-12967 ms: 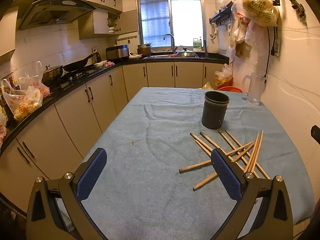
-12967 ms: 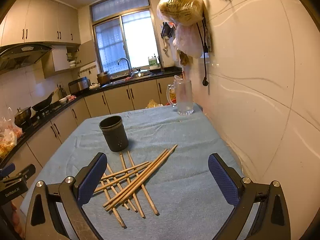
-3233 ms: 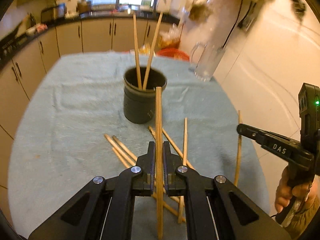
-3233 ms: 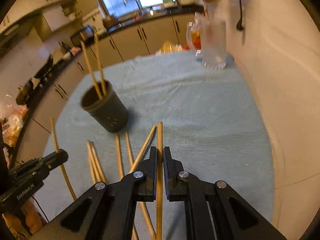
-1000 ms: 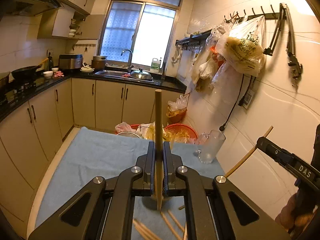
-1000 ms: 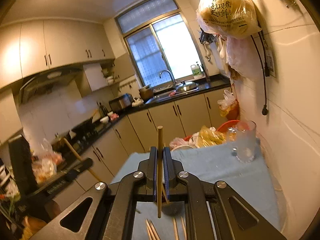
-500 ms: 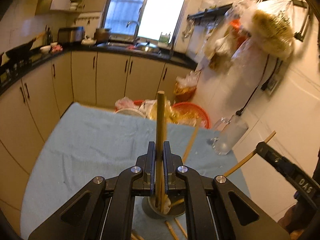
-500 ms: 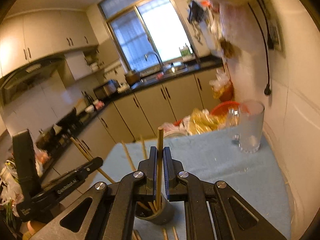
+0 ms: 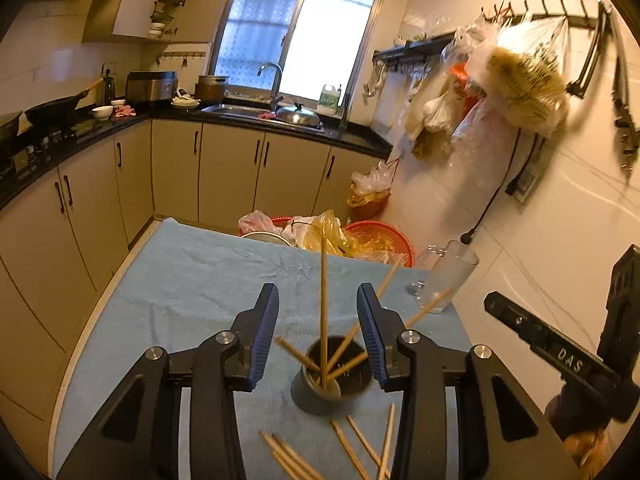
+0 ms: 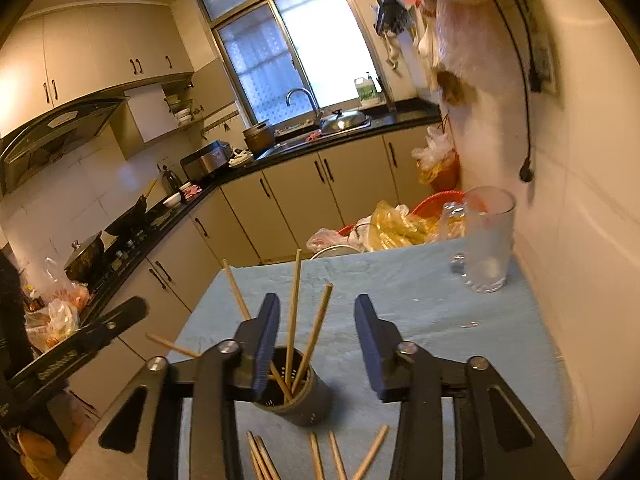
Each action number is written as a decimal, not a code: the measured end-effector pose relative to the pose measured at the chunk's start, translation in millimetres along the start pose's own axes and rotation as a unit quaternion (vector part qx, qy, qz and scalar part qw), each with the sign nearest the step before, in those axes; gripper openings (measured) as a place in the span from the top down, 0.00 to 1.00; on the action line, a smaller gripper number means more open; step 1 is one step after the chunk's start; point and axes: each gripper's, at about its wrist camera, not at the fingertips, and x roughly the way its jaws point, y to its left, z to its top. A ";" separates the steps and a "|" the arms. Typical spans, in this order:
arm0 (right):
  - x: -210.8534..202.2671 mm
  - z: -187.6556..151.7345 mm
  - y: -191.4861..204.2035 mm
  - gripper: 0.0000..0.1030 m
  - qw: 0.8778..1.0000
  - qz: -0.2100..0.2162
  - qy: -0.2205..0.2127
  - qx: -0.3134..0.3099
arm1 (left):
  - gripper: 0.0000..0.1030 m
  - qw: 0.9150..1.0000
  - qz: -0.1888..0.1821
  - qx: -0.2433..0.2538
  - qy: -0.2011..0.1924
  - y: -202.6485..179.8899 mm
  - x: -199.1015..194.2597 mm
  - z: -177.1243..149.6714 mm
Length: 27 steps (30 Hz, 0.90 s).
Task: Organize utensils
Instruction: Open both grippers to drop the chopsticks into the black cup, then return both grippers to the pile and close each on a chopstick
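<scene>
Both grippers, left gripper (image 9: 318,334) and right gripper (image 10: 316,344), have just been opening, probably dropping wooden chopsticks (image 9: 323,308) into the dark round cup (image 9: 320,394); jaws are standing part-open, gripping nothing.

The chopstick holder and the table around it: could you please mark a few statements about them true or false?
1. Several chopsticks stand in the dark holder. True.
2. The left gripper is clamped on a chopstick. False: its jaws have just been opening, and the pads press on nothing.
3. Loose chopsticks lie on the blue cloth in front of the holder. True.
4. The glass mug lies on its side. False: it stands upright near the wall.
5. The right gripper is open. True.
6. The holder is tipped over. False: it stands upright.
</scene>
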 end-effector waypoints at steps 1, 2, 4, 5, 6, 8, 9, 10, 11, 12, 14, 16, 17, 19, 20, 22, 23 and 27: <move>-8.1 -0.9 0.3 0.53 1.000 -0.003 -0.002 -0.004 | 0.59 1.000 -0.002 -0.004 -0.003 2.1 -11.1 -4.1; -19.2 -2.4 0.3 0.50 1.000 -0.008 -0.005 -0.011 | 0.58 1.000 -0.003 -0.006 -0.005 4.0 -18.7 -7.4; -36.5 -6.6 -0.6 0.45 1.000 -0.019 -0.007 -0.024 | 0.56 1.000 -0.004 -0.014 -0.010 9.7 -41.3 -19.6; -43.6 -9.0 -1.5 0.42 0.999 -0.023 -0.007 -0.028 | 0.55 1.000 -0.004 -0.018 -0.011 12.3 -48.9 -25.5; -53.0 -13.6 -3.2 0.39 0.999 -0.029 -0.005 -0.034 | 0.53 1.000 -0.004 -0.024 -0.012 16.0 -57.8 -32.9; -66.8 -23.9 -7.9 0.35 0.999 -0.038 0.002 -0.039 | 0.51 0.999 -0.002 -0.034 -0.007 24.0 -72.2 -52.2; -73.4 -32.3 -12.0 0.34 0.998 -0.041 0.009 -0.039 | 0.50 0.999 0.001 -0.037 -0.001 28.0 -75.5 -61.4; -77.9 -41.5 -16.8 0.33 0.998 -0.043 0.017 -0.039 | 0.49 0.999 0.002 -0.038 0.005 30.7 -77.3 -68.5; -80.9 -50.5 -22.0 0.32 0.998 -0.045 0.026 -0.037 | 0.49 0.999 0.005 -0.042 0.015 34.0 -77.0 -79.6; -82.3 -58.5 -25.7 0.31 0.998 -0.047 0.034 -0.035 | 0.49 0.999 0.008 -0.045 0.026 37.6 -75.4 -91.3; -80.0 -84.7 -38.1 0.31 0.996 -0.048 0.065 -0.026 | 0.49 0.997 0.017 -0.048 0.054 41.5 -66.0 -113.8; -72.0 -111.2 -47.6 0.31 0.994 -0.048 0.098 -0.017 | 0.49 0.995 0.026 -0.045 0.087 42.2 -49.7 -138.5; -66.3 -125.2 -52.1 0.31 0.992 -0.046 0.117 -0.013 | 0.49 0.993 0.026 -0.042 0.108 42.3 -40.0 -152.8; -55.8 -147.8 -57.5 0.31 0.988 -0.039 0.149 -0.007 | 0.49 0.989 0.024 -0.048 0.140 43.3 -24.6 -174.6; -47.8 -161.8 -60.0 0.31 0.985 -0.031 0.171 -0.003 | 0.50 0.987 0.021 -0.053 0.152 43.8 -18.2 -183.8; -36.8 -177.2 -61.1 0.31 0.981 -0.024 0.194 0.001 | 0.50 0.983 0.014 -0.055 0.174 41.6 -7.1 -198.2; -31.8 -182.4 -59.9 0.31 0.979 -0.022 0.200 0.002 | 0.50 0.981 0.010 -0.052 0.186 40.3 -2.0 -203.9; -12.8 -193.7 -57.2 0.33 0.976 -0.015 0.215 0.006 | 0.62 0.975 0.010 -0.025 0.218 24.3 21.4 -218.4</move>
